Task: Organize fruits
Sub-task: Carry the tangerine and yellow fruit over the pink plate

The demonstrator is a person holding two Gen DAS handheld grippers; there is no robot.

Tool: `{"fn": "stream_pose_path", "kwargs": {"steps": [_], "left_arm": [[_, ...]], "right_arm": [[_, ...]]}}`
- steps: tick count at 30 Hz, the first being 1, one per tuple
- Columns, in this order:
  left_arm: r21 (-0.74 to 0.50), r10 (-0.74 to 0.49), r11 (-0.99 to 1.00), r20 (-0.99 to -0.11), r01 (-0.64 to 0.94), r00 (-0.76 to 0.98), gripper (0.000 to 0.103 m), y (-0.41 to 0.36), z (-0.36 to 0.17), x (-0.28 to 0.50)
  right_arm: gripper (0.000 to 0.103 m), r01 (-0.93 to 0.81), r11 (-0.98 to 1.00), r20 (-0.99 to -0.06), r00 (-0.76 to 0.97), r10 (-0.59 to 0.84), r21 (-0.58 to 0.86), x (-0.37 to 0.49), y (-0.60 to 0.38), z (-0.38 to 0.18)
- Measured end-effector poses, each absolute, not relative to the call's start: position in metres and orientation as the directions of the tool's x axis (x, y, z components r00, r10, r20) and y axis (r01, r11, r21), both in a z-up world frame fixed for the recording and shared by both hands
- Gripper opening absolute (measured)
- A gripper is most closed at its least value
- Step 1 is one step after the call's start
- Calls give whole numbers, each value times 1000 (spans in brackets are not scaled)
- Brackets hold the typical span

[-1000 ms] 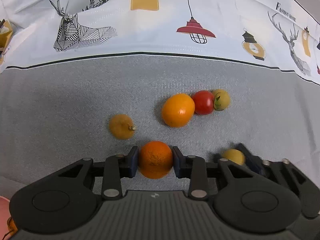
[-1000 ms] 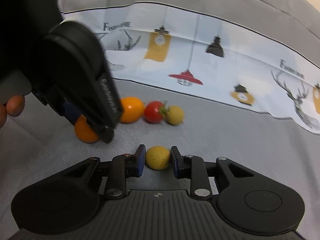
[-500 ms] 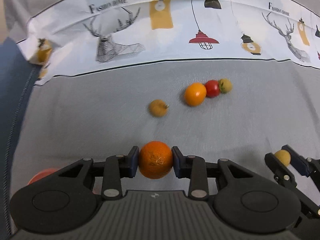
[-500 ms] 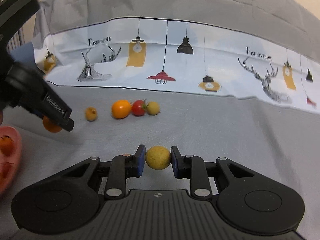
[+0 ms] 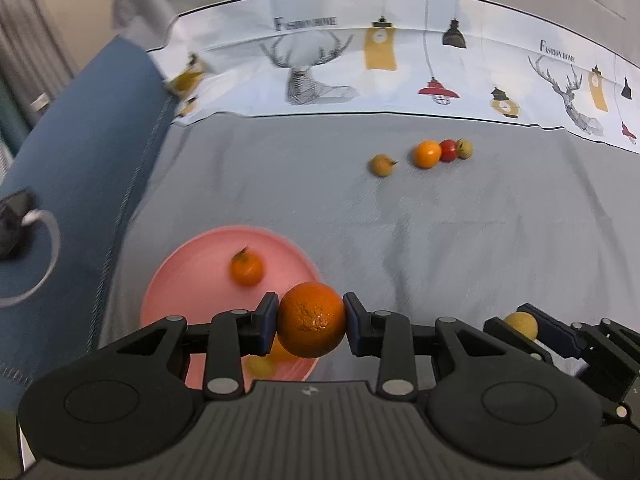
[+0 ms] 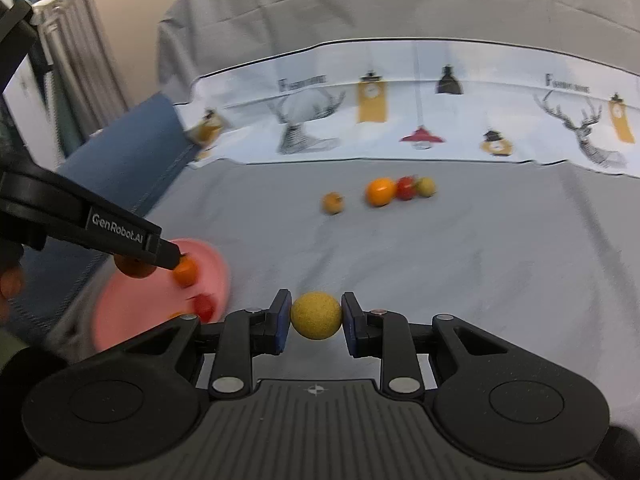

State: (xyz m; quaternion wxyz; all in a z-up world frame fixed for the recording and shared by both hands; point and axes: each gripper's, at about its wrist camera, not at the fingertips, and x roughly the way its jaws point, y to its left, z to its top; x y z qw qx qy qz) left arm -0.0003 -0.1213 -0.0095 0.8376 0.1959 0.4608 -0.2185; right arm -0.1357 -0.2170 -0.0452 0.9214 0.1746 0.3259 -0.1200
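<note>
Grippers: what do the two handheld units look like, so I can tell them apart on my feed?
Both look alike: matte black plastic bodies with ribbed grey tops, round caps, silver pivot screws and blue pads inside the fingers. The left gripper carries white GenRobot.AI lettering on its side, readable in the right wrist view. The right gripper shows no lettering from here. No cables on either. Fingertips of a bare hand show.

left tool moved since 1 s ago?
Yes. The left tool, shut on the orange, has pulled back and leftward from the fruit row and now hangs over the pink plate.
</note>
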Motion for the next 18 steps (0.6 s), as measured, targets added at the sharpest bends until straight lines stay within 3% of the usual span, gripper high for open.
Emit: {"fn": "stream_pose_path", "kwargs": {"steps": [6,18], "left_arm": [[116,-184,852,-847,511,499,39,-71,7,-25],[85,-194,879,-835,469,515,39,-4,18,-64]], "right_arm": [[28,285,928,-665,745,-57,240,-143,-172,-27],[28,262,950,-669,739,-84,170,-164,-127,-6]]}}
